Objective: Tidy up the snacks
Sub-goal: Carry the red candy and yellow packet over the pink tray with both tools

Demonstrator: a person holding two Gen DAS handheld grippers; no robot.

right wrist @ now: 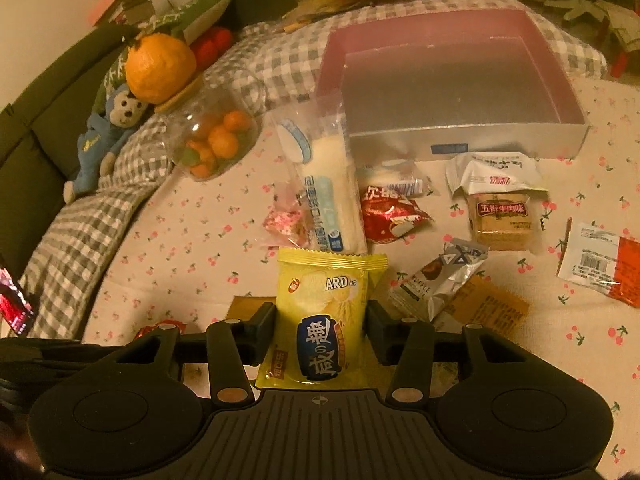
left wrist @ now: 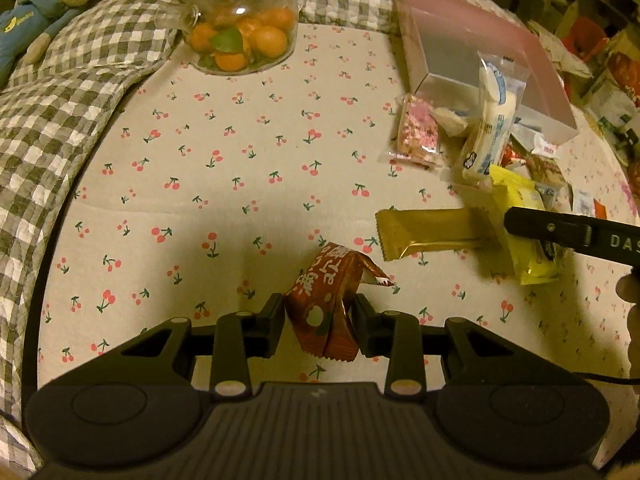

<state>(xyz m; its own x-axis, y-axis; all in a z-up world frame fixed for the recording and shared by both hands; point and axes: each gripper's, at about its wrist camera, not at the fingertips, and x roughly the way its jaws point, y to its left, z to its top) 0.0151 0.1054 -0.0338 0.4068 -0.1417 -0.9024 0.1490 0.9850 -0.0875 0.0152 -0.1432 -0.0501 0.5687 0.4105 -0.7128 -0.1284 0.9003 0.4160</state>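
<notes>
My left gripper (left wrist: 318, 320) is shut on a red-brown snack packet (left wrist: 328, 304) and holds it just above the cherry-print cloth (left wrist: 200, 184). My right gripper (right wrist: 322, 322) is shut on a yellow cracker packet (right wrist: 324, 316); it shows at the right in the left wrist view (left wrist: 520, 220). The open pink-and-silver box (right wrist: 460, 136) stands at the back, also in the left wrist view (left wrist: 480, 64). A tall white-and-blue packet (right wrist: 328, 192) leans in front of the box. A gold bar (left wrist: 432, 232) lies on the cloth.
Loose snacks lie before the box: a red packet (right wrist: 392, 216), a beef cracker pack (right wrist: 504, 216), a silver truffle packet (right wrist: 444, 280), a pink sweet bag (right wrist: 284, 220). A glass jar of oranges (left wrist: 240, 32) stands far left. A toy monkey (right wrist: 108, 132) lies on the checked quilt (left wrist: 48, 120).
</notes>
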